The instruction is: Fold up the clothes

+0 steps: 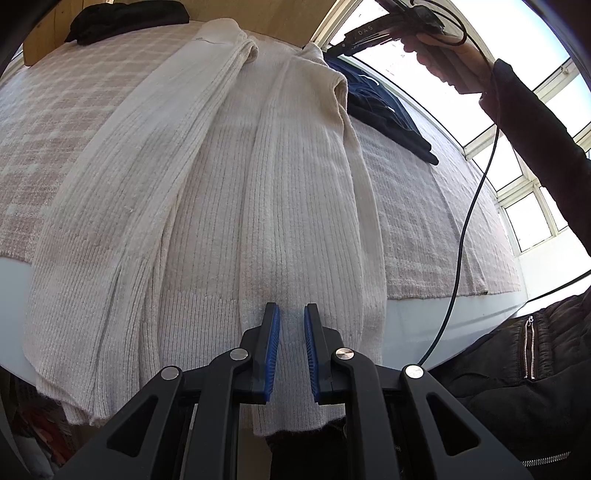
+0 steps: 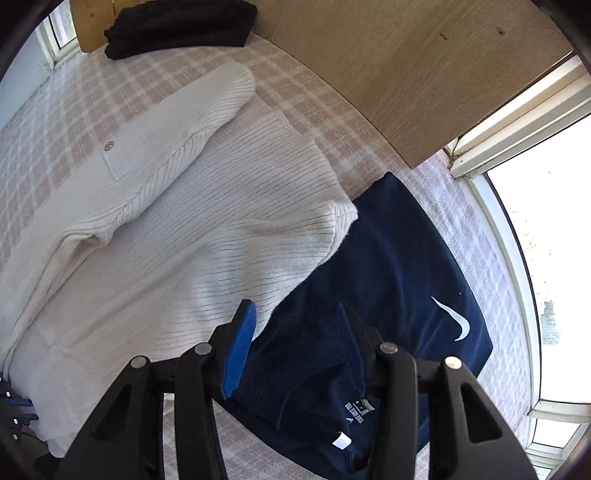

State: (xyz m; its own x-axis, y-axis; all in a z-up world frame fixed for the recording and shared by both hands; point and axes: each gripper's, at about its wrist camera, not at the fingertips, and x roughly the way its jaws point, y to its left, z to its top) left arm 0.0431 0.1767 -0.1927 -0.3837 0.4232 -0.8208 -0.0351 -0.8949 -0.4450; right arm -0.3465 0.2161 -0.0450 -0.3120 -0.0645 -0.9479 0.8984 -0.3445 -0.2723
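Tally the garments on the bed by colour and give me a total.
Cream: 1, the ribbed cardigan
Navy: 1, the folded top with a white swoosh
Black: 1, the folded pile by the headboard
Total: 3

A bed (image 1: 424, 206) carries everything, spread with a pink-and-white checked cover (image 2: 74, 110) that ends short of the near edge, where plain pale sheet shows. A cream ribbed cardigan (image 1: 207, 206) lies flat along the middle of the cover, its sleeves folded in over its body and its hem hanging over the bed's near edge. A folded black garment (image 2: 181, 26) sits at the far end against a wooden headboard (image 2: 388, 74), and a navy sweatshirt (image 2: 399, 266) with a white swoosh lies beside the cardigan, its edge tucked beneath it.
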